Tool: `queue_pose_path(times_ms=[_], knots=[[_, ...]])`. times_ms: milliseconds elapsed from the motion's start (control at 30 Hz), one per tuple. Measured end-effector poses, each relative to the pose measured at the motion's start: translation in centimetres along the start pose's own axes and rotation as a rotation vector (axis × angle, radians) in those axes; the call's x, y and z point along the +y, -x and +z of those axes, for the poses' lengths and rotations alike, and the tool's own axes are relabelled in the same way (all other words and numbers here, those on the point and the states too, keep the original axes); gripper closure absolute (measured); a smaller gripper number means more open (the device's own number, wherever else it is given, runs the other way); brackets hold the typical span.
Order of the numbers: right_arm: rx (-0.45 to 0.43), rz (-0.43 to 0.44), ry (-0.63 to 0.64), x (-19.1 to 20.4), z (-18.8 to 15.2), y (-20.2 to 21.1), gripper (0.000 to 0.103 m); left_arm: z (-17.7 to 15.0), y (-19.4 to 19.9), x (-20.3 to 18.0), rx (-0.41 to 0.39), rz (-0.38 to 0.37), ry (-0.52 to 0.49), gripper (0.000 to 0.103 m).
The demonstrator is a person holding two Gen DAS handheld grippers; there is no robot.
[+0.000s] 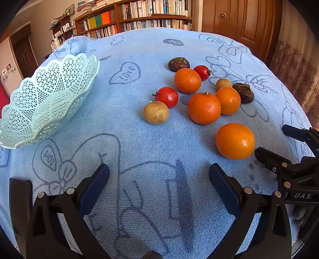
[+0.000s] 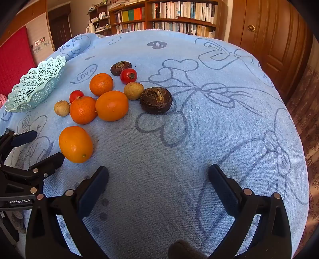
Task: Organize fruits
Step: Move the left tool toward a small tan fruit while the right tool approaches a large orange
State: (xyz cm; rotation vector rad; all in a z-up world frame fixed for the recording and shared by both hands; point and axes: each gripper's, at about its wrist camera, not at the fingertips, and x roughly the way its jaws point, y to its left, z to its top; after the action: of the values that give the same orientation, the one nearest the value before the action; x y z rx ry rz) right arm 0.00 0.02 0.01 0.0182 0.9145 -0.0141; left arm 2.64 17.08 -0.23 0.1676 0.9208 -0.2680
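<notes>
Fruits lie loose on the blue towel [image 1: 151, 139]: several oranges, the nearest orange [image 1: 235, 141] [image 2: 75, 144] at the front, two red tomatoes [image 1: 167, 96] [image 2: 128, 76], two tan round fruits [image 1: 156, 112] [image 2: 133, 90] and two dark brown ones [image 1: 243, 92] [image 2: 156, 100]. A pale green lattice basket [image 1: 45, 99] [image 2: 35, 85] stands empty at the left. My left gripper [image 1: 159, 175] is open over bare towel, short of the fruits. My right gripper [image 2: 158, 175] is open too, with nothing between its fingers; it also shows in the left wrist view [image 1: 279, 143] just right of the nearest orange.
The towel covers a round table whose edges fall away on the right and far sides. Bookshelves [image 1: 139, 16] and a wooden door [image 1: 239, 24] stand behind it. A red panel [image 2: 14, 65] is at the left.
</notes>
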Motion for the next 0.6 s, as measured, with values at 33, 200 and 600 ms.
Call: queue_pose_path(times_ms=[33,200,600], knots=[[0.001,0.001,-0.001,0.0,0.0,0.0,0.005,0.0,0.0,0.0,0.001,0.001,-0.001,0.002],[0.003,0.001,-0.001,0.1,0.1,0.0,0.005,0.0,0.0,0.1,0.003,-0.003,0.001,0.002],[0.023,0.014,0.011,-0.2,-0.5,0.5,0.005,0.0,0.5,1.8,-0.03,-0.11,0.065,0.002]])
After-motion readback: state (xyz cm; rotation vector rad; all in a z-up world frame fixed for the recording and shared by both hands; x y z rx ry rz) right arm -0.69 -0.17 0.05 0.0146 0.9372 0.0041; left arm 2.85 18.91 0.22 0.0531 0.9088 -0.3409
